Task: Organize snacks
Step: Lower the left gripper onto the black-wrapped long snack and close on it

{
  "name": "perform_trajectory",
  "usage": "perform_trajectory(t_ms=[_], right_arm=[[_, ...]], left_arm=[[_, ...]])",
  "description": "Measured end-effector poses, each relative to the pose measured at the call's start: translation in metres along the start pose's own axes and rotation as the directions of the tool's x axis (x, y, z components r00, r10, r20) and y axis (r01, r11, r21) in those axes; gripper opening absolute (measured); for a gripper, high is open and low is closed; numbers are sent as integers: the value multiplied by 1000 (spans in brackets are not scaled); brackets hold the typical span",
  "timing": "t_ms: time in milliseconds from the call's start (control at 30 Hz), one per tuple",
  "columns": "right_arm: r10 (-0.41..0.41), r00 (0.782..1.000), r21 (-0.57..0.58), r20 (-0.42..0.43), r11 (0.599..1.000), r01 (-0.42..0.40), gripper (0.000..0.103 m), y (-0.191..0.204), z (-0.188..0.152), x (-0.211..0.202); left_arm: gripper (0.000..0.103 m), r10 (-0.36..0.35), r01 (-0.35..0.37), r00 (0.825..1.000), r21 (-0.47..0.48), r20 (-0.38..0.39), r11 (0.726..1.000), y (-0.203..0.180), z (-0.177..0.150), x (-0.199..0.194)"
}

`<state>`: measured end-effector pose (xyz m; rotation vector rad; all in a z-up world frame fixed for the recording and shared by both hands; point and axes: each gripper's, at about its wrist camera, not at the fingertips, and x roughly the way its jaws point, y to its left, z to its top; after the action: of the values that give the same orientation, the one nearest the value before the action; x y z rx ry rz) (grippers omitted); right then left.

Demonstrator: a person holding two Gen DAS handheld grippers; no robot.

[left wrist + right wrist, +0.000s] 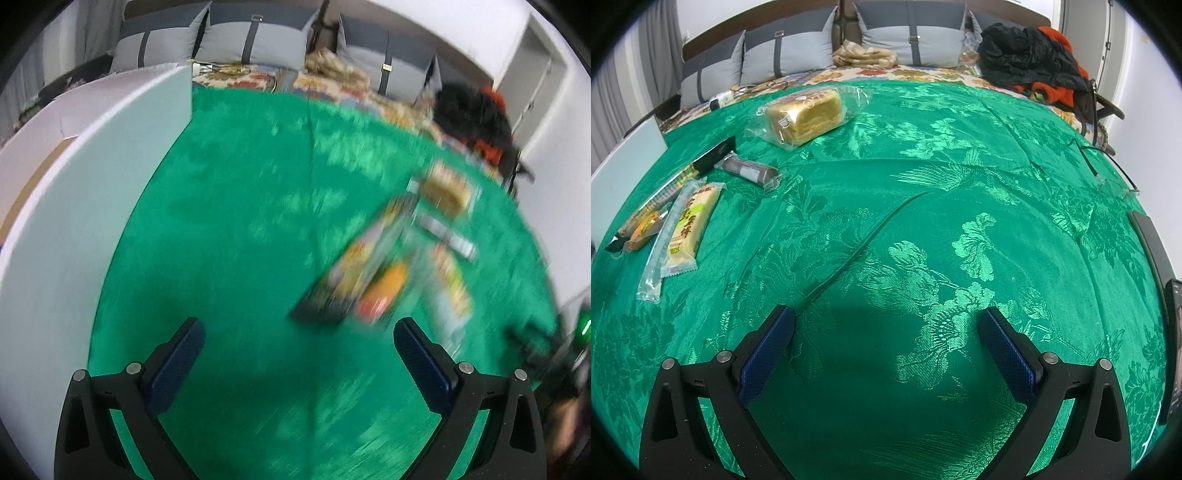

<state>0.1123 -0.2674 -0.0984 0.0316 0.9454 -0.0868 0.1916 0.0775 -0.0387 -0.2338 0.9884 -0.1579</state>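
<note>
Starting from the white box at far left, then the snack cluster: long dark packet, egg-cake bar, bagged bread on the bed's green cover. Left tongs spread, empty; right tongs likewise. Best taken nearest packet first, pinched across its narrow width.
</note>
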Motion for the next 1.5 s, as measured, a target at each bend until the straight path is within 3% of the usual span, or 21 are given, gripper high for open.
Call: perform_trajectory(t_ms=[133,233,300,333,367,400,500,667,767,967,1033,1100,1200,1433,1500], right_arm=[[0,1000,0,0,1000,0,102,0,0,0],[0,1000,0,0,1000,0,102,0,0,0],[0,1000,0,0,1000,0,102,0,0,0],[0,1000,0,0,1000,0,102,0,0,0],[0,1000,0,0,1000,0,102,0,0,0],[0,1000,0,0,1000,0,102,0,0,0],[0,1000,0,-1,1000,0,102,0,0,0],[0,1000,0,-1,1000,0,102,0,0,0],[0,1000,0,0,1000,0,102,0,0,0],[0,1000,0,-1,1000,0,102,0,0,0],[1,1000,0,-1,1000,-1,102,0,0,0],[1,1000,0,-2,1000,-1,102,0,0,0],[1,1000,0,-2,1000,-1,102,0,0,0],[1,1000,0,-2,1000,-1,102,0,0,0],[1,1000,0,-2,1000,-1,102,0,0,0]], left_arm=[[100,-47,52,993,46,-105,998,-31,39,31],[89,63,-20,977,206,-204,978,-65,54,73],[75,126,-54,958,268,-258,962,-78,54,98],[69,111,-37,956,264,-271,964,-81,55,104],[52,91,-22,959,248,-267,968,-81,56,106],[20,80,-22,966,231,-246,973,-80,59,103],[13,-24,53,969,113,-248,992,-61,63,94],[12,51,-34,982,93,-180,995,-19,36,53],[12,70,-68,986,22,-153,997,8,12,20],[13,168,-165,977,39,-129,986,19,-46,-13],[20,176,-173,976,38,-125,984,17,-59,-11],[52,153,-153,979,7,-138,988,19,-69,-6],[75,145,-147,985,-17,-92,989,20,-77,-8],[84,222,-217,974,82,-54,973,15,-85,-2],[94,243,-238,969,115,-38,965,12,-87,2]])
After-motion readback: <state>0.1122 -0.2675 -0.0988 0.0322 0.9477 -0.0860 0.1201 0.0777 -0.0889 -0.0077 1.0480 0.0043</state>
